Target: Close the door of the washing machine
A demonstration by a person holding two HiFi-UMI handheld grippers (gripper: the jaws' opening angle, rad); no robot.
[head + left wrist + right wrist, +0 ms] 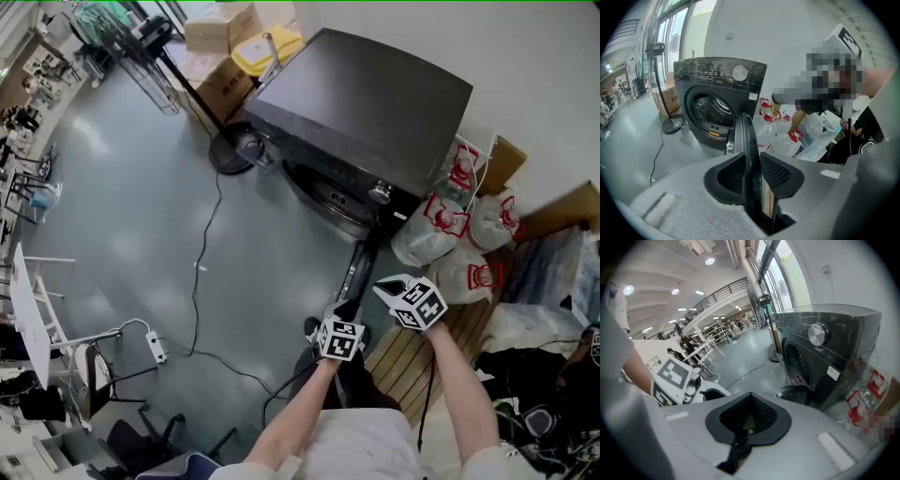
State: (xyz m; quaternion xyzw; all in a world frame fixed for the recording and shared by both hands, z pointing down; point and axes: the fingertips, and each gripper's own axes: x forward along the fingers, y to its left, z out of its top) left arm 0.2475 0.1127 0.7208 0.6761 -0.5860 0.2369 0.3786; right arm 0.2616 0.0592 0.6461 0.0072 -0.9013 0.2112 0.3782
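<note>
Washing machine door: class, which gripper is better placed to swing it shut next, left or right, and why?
Left. The left gripper has the open door's edge between its parted jaws, so it can probably swing it toward the washing machine. The right gripper is shut, empty, and off the door.

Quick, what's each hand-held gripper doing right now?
Left hand-held gripper: open, washing machine door edge between its jaws, not clamped.
Right hand-held gripper: shut, empty.
</note>
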